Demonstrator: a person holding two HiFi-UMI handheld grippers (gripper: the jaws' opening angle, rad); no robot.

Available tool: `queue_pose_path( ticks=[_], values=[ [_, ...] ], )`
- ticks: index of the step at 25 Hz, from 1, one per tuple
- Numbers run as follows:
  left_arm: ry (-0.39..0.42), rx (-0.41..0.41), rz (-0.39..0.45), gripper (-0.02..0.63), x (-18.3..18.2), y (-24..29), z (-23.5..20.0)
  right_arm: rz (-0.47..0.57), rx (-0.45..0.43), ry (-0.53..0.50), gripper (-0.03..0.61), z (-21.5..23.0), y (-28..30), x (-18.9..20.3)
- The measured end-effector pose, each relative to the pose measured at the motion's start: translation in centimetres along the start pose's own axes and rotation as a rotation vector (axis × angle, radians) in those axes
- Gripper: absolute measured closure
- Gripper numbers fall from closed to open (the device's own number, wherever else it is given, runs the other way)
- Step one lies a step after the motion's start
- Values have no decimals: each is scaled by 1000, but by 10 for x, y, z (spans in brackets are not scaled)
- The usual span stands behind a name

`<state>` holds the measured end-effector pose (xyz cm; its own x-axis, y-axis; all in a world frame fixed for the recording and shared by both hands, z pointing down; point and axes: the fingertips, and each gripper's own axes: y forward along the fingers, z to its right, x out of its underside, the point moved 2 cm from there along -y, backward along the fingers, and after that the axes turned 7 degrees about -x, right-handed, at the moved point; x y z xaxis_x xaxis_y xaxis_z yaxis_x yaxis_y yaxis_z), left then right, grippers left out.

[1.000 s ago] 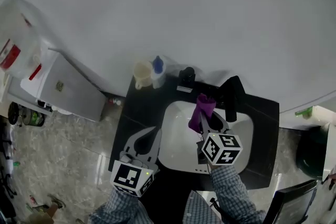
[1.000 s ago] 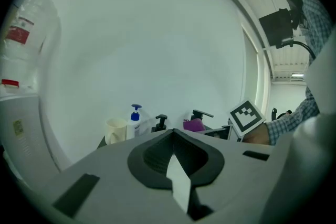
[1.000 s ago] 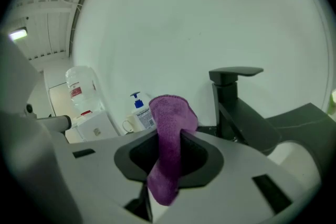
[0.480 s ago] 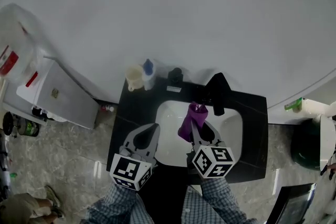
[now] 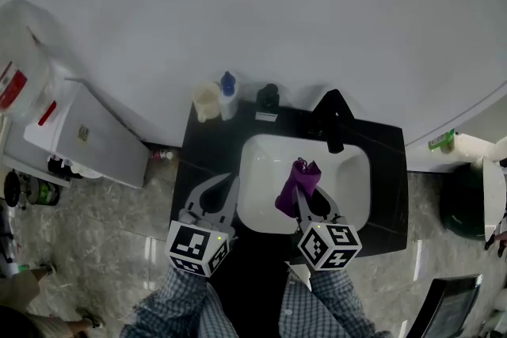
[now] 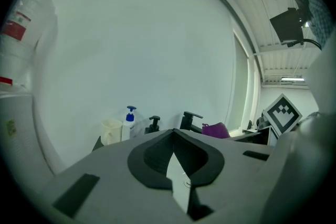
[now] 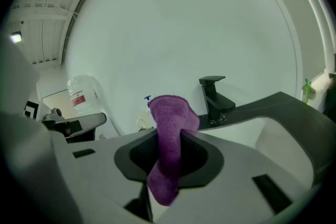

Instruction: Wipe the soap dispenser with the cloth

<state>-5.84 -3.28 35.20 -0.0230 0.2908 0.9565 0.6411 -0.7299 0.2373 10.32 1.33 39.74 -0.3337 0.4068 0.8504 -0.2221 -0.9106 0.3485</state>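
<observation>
Black counter (image 5: 207, 158) below us, white basin (image 5: 348, 190) sunk in its middle. We are pinching the purple cloth (image 7: 168, 113) between the right gripper's (image 5: 309, 198) jaws, over the basin's front edge. Our left gripper (image 6: 173, 136) is hanging closed and empty near the counter's front left corner. No wiping yet, we judge: the soap dispenser (image 5: 268, 100), a black pump, is standing untouched at the back edge beside a blue-topped bottle (image 5: 228, 93), well apart from the cloth.
</observation>
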Motion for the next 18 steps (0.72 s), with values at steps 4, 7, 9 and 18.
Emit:
queue_pose_path(
  ticks=[4,7,9,18],
  values=[
    [-1,19,-17,603,11,-8,2,7,24,-15,488,-4,-10,5],
    [-3,26,-34,603,19,-14,6,-5,15,-40,488,-12,-15,12],
    [-3,27,-35,603,21,-17,8,-6,5,-24,488,-15,-16,15],
    [-10,-3,-25,603,24,-42,22,27,-25,45,488,-17,-36,12]
  ],
)
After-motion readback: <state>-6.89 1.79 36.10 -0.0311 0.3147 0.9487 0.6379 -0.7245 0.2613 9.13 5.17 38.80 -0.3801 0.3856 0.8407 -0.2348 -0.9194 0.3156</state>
